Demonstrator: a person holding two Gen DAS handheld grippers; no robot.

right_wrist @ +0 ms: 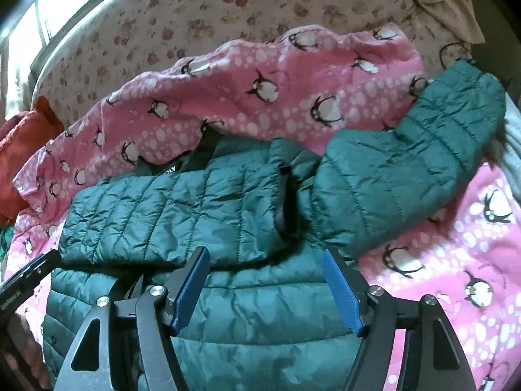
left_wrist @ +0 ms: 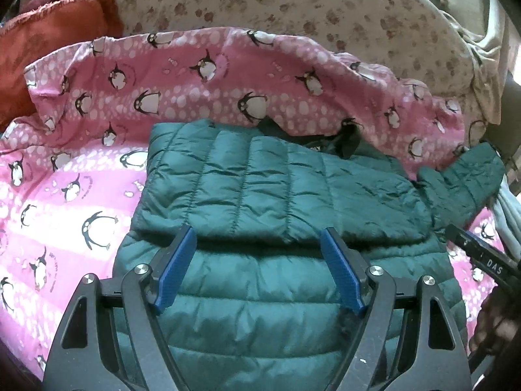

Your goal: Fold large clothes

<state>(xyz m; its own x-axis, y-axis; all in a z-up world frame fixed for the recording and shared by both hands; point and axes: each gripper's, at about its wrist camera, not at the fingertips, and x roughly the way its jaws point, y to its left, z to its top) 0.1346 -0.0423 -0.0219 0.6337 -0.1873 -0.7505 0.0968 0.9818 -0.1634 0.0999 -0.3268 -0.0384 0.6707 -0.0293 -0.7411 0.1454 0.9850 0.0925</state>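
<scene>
A dark green quilted puffer jacket (left_wrist: 267, 195) lies on a pink penguin-print blanket (left_wrist: 65, 202). One sleeve is folded across its body; the other sleeve (right_wrist: 423, 156) sticks out to the right. My left gripper (left_wrist: 259, 234) is open and empty, hovering just above the folded sleeve's near edge. My right gripper (right_wrist: 265, 257) is open and empty above the jacket (right_wrist: 228, 293) near the folded sleeve's cuff (right_wrist: 289, 202). The right gripper's body shows at the right edge of the left wrist view (left_wrist: 482, 254).
The blanket (right_wrist: 456, 260) covers a bed with a floral cream sheet (left_wrist: 293, 3) behind. A rust-red cushion (left_wrist: 49, 39) lies at the back left. Grey cloth (left_wrist: 508, 215) lies at the right edge.
</scene>
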